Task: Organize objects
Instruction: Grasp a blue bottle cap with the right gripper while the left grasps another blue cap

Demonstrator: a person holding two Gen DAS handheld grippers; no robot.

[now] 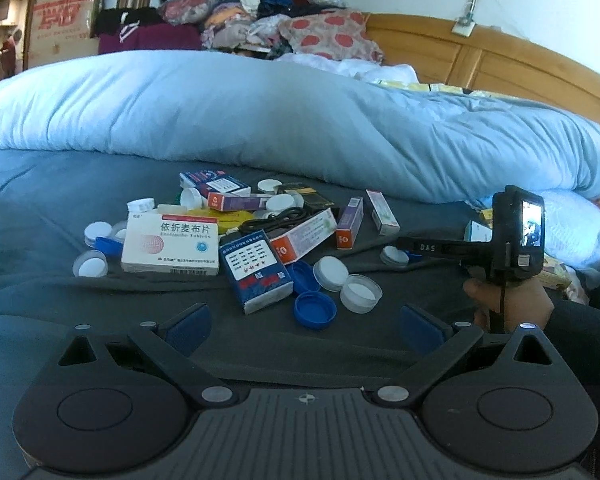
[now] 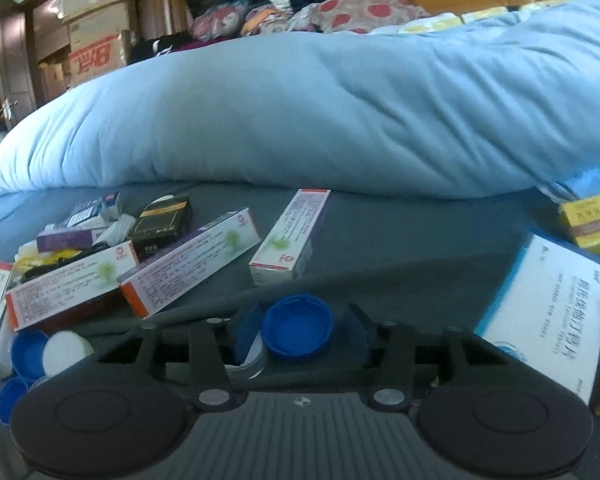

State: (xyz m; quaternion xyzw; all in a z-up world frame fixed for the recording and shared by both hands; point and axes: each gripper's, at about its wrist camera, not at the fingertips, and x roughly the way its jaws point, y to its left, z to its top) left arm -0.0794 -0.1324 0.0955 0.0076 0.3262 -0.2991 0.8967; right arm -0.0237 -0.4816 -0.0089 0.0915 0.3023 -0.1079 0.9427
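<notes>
- so the mess sits on the dark bed sheet [image 1: 40,184], in front of the big light blue duvet [image 1: 260,112]; medicine boxes and loose bottle caps all heaped together
- landmark for the heap: the white medicine box [image 1: 171,245] with red print; the dark blue box [image 1: 256,270] lies just right of it, and a blue cap [image 1: 315,309] plus a clear cap [image 1: 361,293] sit right of that one
- left hand-held gripper [image 1: 304,326] hangs over the sheet near that heap, fingers spread wide, nothing between them
- right hand-held gripper [image 2: 296,340] has a blue bottle cap [image 2: 298,328] sitting between its fingers; whether the pads actually press on it, can't tell
- long white-and-orange boxes [image 2: 190,260] lie just beyond that cap
</notes>
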